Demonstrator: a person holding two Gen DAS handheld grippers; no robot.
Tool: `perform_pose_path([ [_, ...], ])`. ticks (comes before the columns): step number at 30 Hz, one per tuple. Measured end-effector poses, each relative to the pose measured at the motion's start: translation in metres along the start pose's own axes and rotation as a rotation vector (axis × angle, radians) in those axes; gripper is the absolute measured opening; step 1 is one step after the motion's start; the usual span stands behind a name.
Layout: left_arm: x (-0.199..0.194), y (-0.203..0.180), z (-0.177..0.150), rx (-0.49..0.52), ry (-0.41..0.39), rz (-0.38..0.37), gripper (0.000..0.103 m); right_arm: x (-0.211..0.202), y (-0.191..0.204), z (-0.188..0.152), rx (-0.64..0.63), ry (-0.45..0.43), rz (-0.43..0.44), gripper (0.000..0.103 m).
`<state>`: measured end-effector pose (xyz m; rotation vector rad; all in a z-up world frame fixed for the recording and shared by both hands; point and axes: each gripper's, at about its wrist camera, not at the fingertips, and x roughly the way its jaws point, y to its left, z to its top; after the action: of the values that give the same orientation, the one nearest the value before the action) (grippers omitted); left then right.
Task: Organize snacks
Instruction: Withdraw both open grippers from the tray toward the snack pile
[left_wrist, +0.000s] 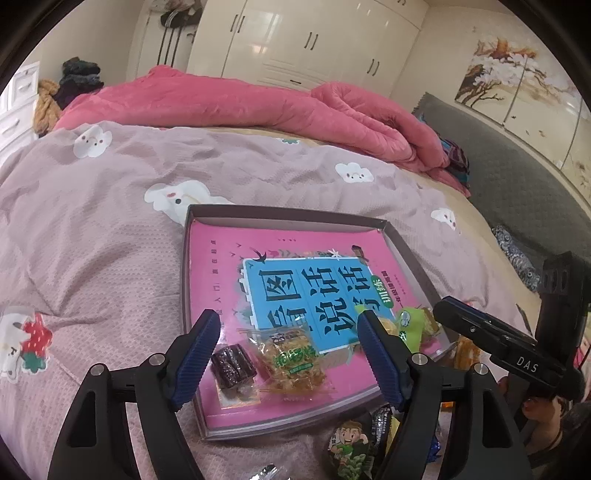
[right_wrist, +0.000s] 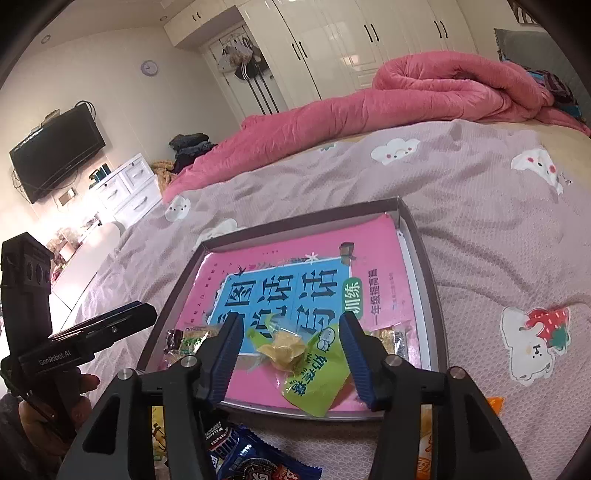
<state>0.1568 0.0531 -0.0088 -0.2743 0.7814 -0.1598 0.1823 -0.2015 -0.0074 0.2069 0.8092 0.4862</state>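
Observation:
A shallow grey box (left_wrist: 288, 214) lies on the bed with a pink and blue book flat inside it. On the book's near end rest a dark brown wrapped sweet (left_wrist: 232, 365), a clear yellow packet with a green label (left_wrist: 291, 358) and a green packet (left_wrist: 410, 325). My left gripper (left_wrist: 288, 328) hovers open over the brown sweet and the yellow packet, touching neither. In the right wrist view the green packet (right_wrist: 306, 365), with a yellow lump inside, lies on the book between the pads of my right gripper (right_wrist: 291, 332), which stands open around it.
Loose snack packets lie on the mauve bedspread in front of the box: a cartoon-printed one (left_wrist: 351, 446), a blue one (right_wrist: 251, 458) and an orange one (right_wrist: 495, 402). A pink quilt (left_wrist: 258, 99) is heaped behind. The other gripper body (right_wrist: 103, 328) and a hand (right_wrist: 48, 406) flank the box.

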Motion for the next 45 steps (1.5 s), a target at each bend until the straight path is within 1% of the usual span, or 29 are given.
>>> perform_pose_path([
  [6,-0.012,-0.001,-0.002,0.006,-0.019,-0.010,0.078,-0.006,-0.001,0.000,0.006,-0.014,0.000,0.055],
  [13,-0.021,-0.009,-0.006,0.029,-0.021,-0.019,0.078,-0.016,0.000,0.000,0.004,-0.035,0.003,0.056],
  [20,-0.034,-0.014,-0.007,0.045,-0.047,-0.032,0.078,-0.027,0.003,-0.003,-0.005,-0.046,0.008,0.057],
  [24,-0.037,-0.017,-0.010,0.051,-0.041,-0.040,0.078,-0.032,0.004,-0.003,-0.003,-0.056,0.011,0.057],
  [27,-0.039,-0.020,-0.012,0.061,-0.040,-0.045,0.078,-0.035,0.004,-0.003,0.001,-0.060,0.011,0.060],
  [36,-0.042,-0.028,-0.016,0.084,-0.025,-0.060,0.078,-0.044,0.004,-0.004,0.009,-0.072,0.004,0.061],
  [45,-0.044,-0.034,-0.021,0.105,-0.010,-0.071,0.078,-0.051,-0.001,-0.005,0.044,-0.071,0.010,0.062],
])
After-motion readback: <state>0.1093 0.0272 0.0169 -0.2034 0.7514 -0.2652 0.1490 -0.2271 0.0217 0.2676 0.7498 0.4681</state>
